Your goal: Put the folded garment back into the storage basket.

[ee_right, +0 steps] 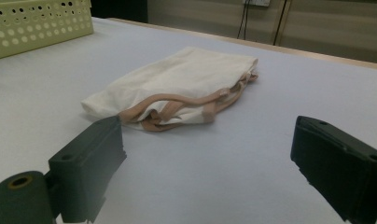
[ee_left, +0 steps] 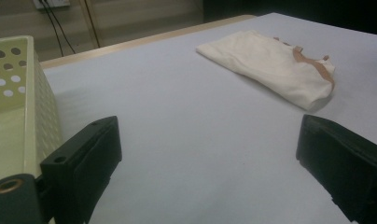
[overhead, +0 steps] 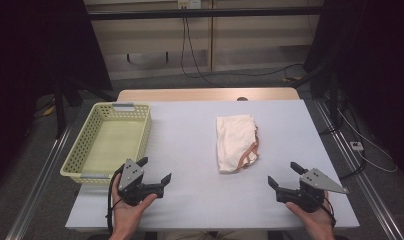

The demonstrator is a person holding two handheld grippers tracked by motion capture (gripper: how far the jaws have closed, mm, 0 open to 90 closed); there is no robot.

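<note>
Both grippers held at the table's [overhead: 200, 200] near edge, jaws wide open.
Left gripper [overhead: 156, 171], right gripper [overhead: 282, 174]; folded cream cloth bag [overhead: 235, 142] between; yellow perforated basket [overhead: 85, 150] left.

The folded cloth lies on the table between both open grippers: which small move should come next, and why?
Probably move the right gripper forward to the folded cloth. Its fingers stand open and empty, and the cloth's near edge with the tan straps faces them. The yellow basket sits empty beside the left gripper, a likely destination.
</note>
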